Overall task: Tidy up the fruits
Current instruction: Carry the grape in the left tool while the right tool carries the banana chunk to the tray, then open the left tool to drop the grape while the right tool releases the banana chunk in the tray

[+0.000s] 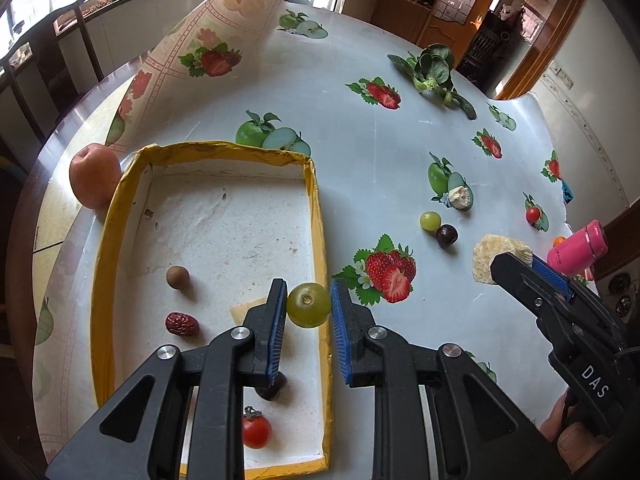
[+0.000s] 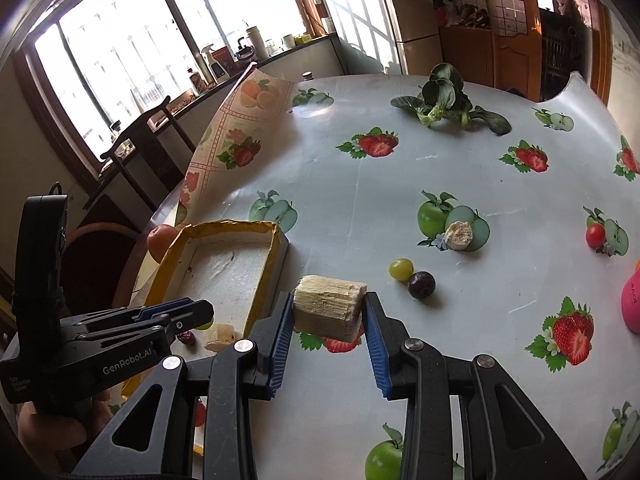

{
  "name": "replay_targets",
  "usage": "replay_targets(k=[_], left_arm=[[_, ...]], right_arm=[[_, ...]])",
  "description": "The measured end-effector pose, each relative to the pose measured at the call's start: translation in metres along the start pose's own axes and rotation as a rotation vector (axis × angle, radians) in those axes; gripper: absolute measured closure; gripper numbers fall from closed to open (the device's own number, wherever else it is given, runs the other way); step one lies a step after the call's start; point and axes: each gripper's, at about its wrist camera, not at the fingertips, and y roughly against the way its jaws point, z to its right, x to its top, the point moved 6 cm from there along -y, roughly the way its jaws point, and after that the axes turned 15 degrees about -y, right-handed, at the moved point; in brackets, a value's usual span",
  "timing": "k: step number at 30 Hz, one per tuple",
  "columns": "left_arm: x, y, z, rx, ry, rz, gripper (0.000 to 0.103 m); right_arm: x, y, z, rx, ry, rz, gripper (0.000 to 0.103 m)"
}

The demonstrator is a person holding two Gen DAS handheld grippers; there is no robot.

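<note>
My left gripper [image 1: 309, 306] is shut on a green grape [image 1: 309, 305] and holds it over the right rim of the yellow-edged tray [image 1: 316, 208]. The tray holds a longan [image 1: 177, 277], a red date [image 1: 182, 324], a dark grape [image 1: 272, 390], a cherry tomato [image 1: 256, 431] and a pale sugarcane slice [image 1: 244, 309]. My right gripper [image 2: 327, 316] is shut on a pale sugarcane chunk [image 2: 328, 312], held above the tablecloth right of the tray [image 2: 276, 256]. Loose on the table lie a green grape [image 2: 401, 269], a dark grape [image 2: 421, 285], a cherry tomato [image 2: 595, 234] and another sugarcane piece [image 2: 459, 235].
A peach [image 1: 94, 176] rests against the tray's far left corner. Leafy greens [image 2: 442, 100] lie at the far side. A pink bottle [image 2: 632, 300] lies at the right edge. The tablecloth [image 2: 244, 128] curls up at the far left. A chair [image 2: 144, 148] stands beyond the table.
</note>
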Motion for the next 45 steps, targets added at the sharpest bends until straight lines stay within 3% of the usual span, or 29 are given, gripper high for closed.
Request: replay_targets(k=[16,31,45], left_arm=[[-0.012,0.006,-0.05,0.035,0.057,0.0,0.083],[-0.008,-0.007,-0.075,0.036,0.081,-0.019,0.083],[0.014,-0.043,-0.11,0.03,0.134,-0.051,0.083]], right_arm=[[-0.016,-0.018,-0.056,0.042,0.074,-0.033,0.068],[-0.018,-0.039,-0.073,0.051,0.084,-0.056,0.068],[-0.024,-0.098,-0.113,0.071,0.162,-0.141,0.068]])
